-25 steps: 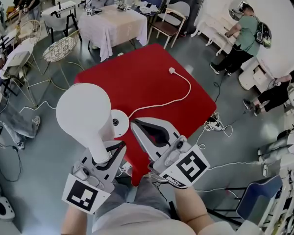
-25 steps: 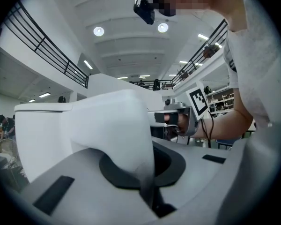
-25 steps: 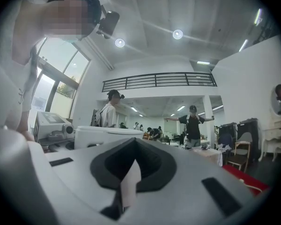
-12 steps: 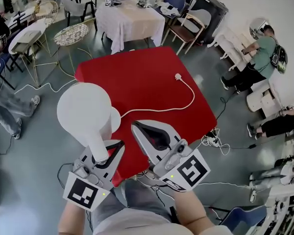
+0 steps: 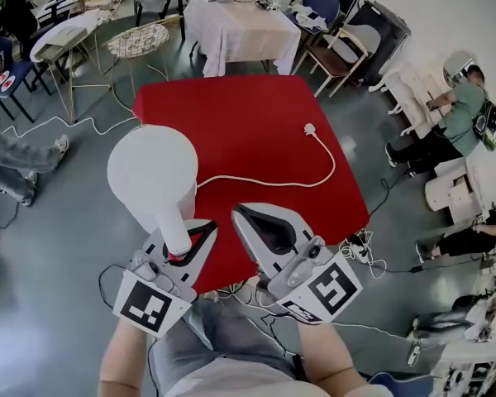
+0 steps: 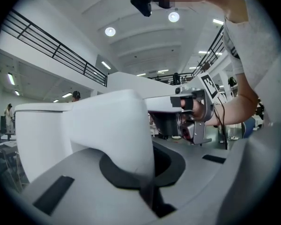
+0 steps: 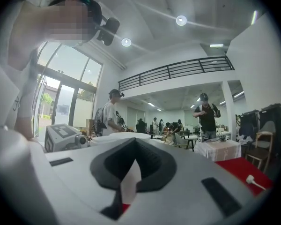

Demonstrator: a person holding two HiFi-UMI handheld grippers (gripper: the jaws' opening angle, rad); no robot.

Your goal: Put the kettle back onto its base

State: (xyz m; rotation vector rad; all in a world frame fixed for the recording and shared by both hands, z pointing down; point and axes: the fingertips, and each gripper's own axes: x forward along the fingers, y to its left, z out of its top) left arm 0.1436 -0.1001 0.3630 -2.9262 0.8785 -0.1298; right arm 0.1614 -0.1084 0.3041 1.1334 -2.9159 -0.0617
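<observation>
Kettle [image 5: 152, 172], handle clamped in left gripper [image 5: 182, 242] jaws, has drifted over its base, ready for lowering; right gripper [image 5: 238, 212] jaws closed, empty.

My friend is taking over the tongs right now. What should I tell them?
Left tongs: shut on the kettle by its handle, holding it up over the red table's near-left edge.
Right tongs: shut, empty.
Base: mostly hidden under the kettle, where the cord ends.
Done: kettle is lifted.
Left: lower it onto the base, then let go.
</observation>
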